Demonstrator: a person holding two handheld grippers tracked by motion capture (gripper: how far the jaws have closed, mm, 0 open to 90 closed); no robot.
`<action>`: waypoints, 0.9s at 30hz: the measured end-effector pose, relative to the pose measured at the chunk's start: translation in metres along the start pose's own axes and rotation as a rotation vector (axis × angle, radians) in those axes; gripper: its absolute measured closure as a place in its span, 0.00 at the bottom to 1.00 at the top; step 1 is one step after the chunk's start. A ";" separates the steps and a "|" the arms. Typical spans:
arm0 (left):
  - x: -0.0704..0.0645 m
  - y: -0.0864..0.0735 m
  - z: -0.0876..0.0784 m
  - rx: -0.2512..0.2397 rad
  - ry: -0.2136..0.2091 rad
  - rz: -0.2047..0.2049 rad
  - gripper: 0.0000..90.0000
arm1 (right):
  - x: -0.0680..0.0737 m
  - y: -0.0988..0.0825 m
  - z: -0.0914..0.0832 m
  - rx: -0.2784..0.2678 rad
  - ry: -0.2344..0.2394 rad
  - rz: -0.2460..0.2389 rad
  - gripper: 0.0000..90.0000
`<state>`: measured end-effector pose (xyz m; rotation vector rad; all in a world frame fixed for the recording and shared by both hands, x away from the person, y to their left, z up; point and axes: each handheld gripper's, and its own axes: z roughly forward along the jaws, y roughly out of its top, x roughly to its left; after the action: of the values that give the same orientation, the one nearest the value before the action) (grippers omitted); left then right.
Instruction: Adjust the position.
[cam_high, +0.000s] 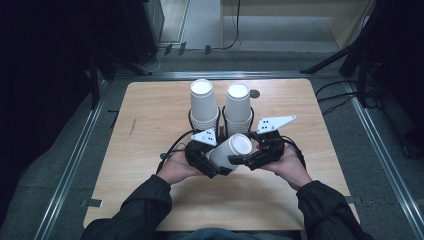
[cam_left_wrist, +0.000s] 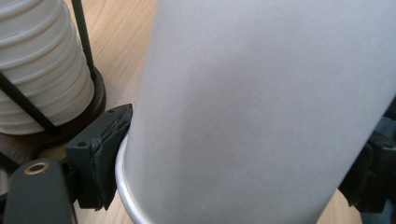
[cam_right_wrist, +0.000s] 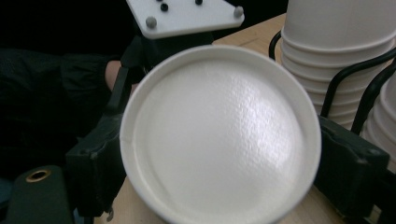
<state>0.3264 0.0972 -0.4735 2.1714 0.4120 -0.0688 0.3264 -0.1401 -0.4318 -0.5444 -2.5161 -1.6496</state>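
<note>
Sleeves (cam_high: 145, 207), dark, two: nearest the high camera, entering from the bottom edge, each ending in a hand that carries a gripper.

Paper cup (cam_high: 231, 150), white, one: held on its side above the counter (cam_high: 150, 165), between the two grippers, its closed base turned toward the right. Located just in front of the two stacks.

Left gripper (cam_high: 212, 162): jaws set wide, closed on the cup's wall near its rolled rim; in the left gripper view a padded finger (cam_left_wrist: 105, 149) presses against the cup (cam_left_wrist: 261, 112) at that rim. State: holding the cup.

Right gripper (cam_high: 250, 159): jaws spread wide to either side of the cup's base (cam_right_wrist: 219, 135), which faces its camera. Whether the pads touch the cup's edge cannot be told.

Cup stacks, white, two: left stack (cam_high: 203, 105) and right stack (cam_high: 238, 107), side by side at the middle of the counter, each upside down inside a black wire holder (cam_high: 191, 117).

Counter: light wood, rounded corners, on a grey floor (cam_high: 380, 150).
</note>
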 end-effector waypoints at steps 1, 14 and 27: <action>0.001 0.000 -0.002 0.005 -0.004 -0.006 0.12 | 0.000 0.000 0.000 0.013 0.006 0.005 0.16; 0.006 0.000 -0.025 0.093 0.031 -0.008 0.12 | -0.006 -0.013 -0.003 0.133 -0.065 -0.035 0.17; 0.011 -0.004 -0.029 0.200 0.087 0.035 0.13 | -0.010 -0.022 0.000 0.188 -0.075 -0.054 0.17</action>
<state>0.3328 0.1255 -0.4614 2.3843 0.4322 0.0047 0.3282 -0.1506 -0.4538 -0.5332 -2.7246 -1.4128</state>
